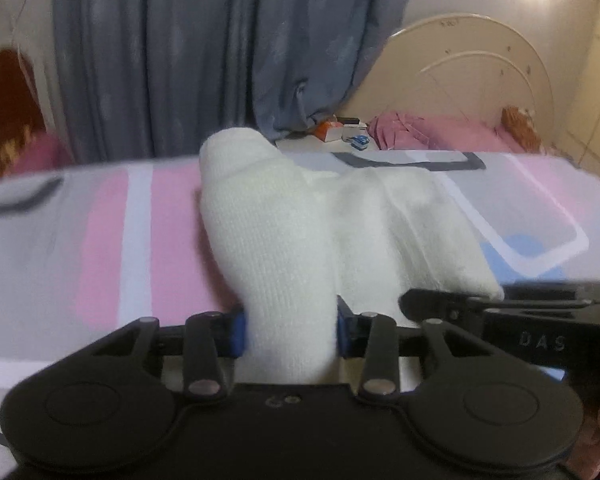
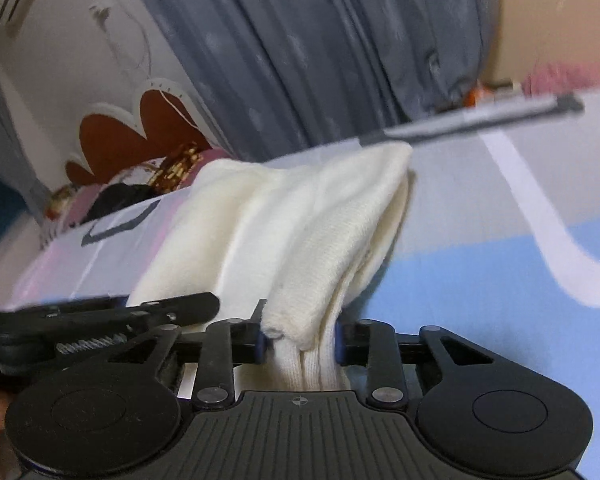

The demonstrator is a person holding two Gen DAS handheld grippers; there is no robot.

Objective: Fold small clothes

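Left gripper (image 1: 288, 330) and right gripper (image 2: 300, 340) both clamped the white sock (image 1: 276, 232) above the bedsheet (image 1: 112, 240); keep ends level, tension even.

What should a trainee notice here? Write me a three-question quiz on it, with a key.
1. True or false: the left tongs and the right tongs are both shut on the white socks.
2. What lies under the socks? A: a wooden floor. B: a patterned bedsheet. C: a sink.
3. Fill in: behind the bed hangs a grey-blue ____.

Key: 1 true. 2 B. 3 curtain.
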